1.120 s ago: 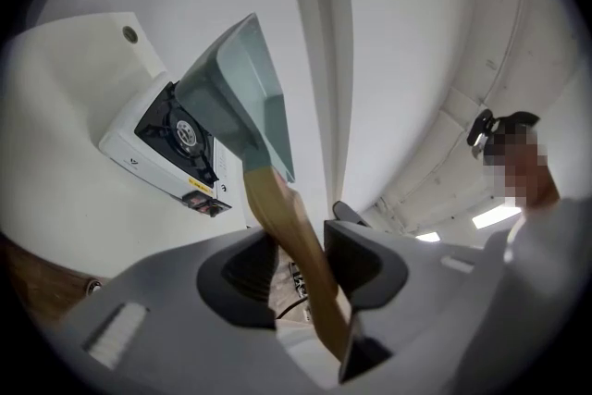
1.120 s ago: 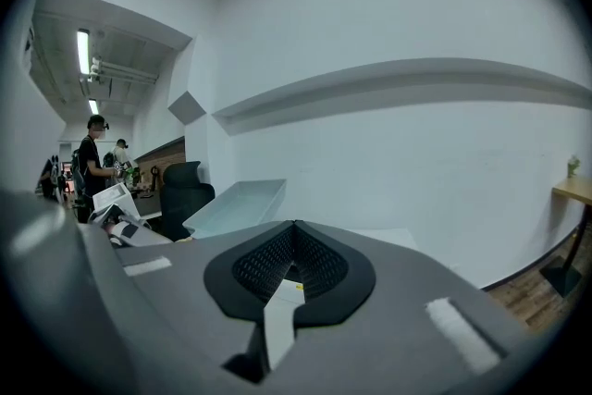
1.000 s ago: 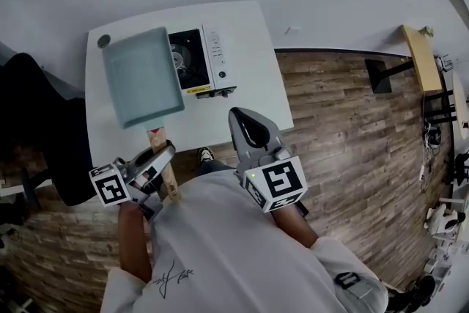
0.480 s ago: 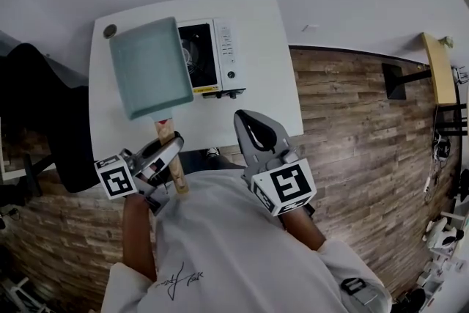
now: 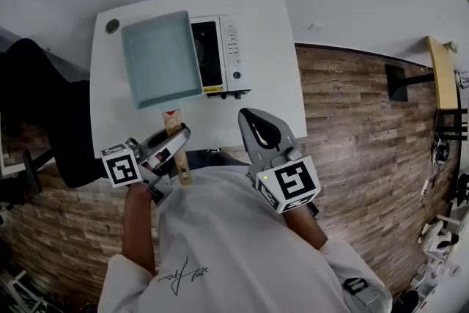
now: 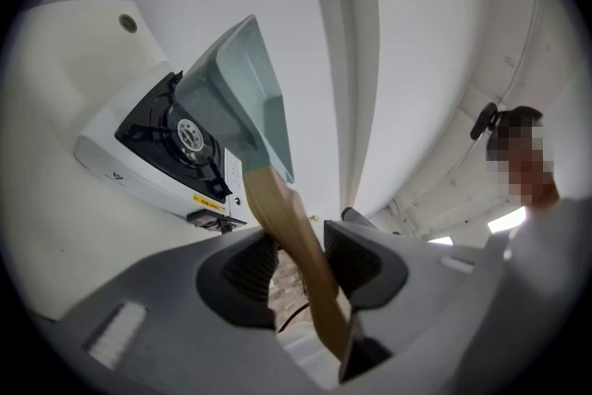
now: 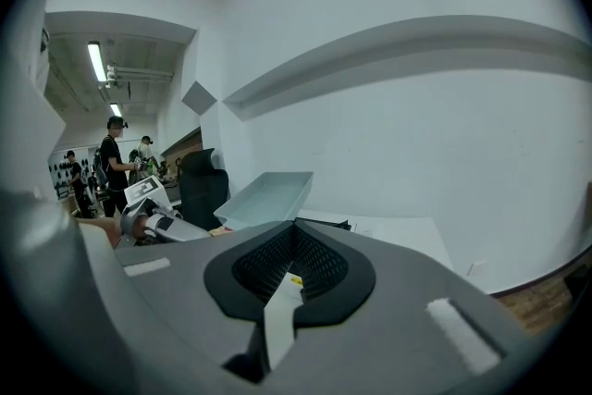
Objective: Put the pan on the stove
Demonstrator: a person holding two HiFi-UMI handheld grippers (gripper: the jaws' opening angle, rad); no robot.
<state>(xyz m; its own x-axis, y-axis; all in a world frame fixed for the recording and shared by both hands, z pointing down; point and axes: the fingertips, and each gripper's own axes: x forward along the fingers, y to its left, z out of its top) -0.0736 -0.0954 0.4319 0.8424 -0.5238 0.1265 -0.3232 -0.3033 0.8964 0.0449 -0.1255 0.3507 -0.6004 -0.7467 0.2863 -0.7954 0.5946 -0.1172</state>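
Left gripper (image 5: 174, 145) pinches pan (image 5: 161, 59) by wooden handle (image 5: 183, 171), over stove's (image 5: 229, 59) left side. Right gripper (image 5: 249, 119) pressed together, empty.

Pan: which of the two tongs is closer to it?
Left. The left tongs clamp the pan by its wooden handle, so they touch it. The right tongs are shut on nothing, apart from the pan, to the right of its handle.

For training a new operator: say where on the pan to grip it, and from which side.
Grip the wooden handle, coming from the person's side. It juts out from the pan toward the person and is slim enough for jaws; the square body is too wide. The left hand-held gripper is clamped on it so.
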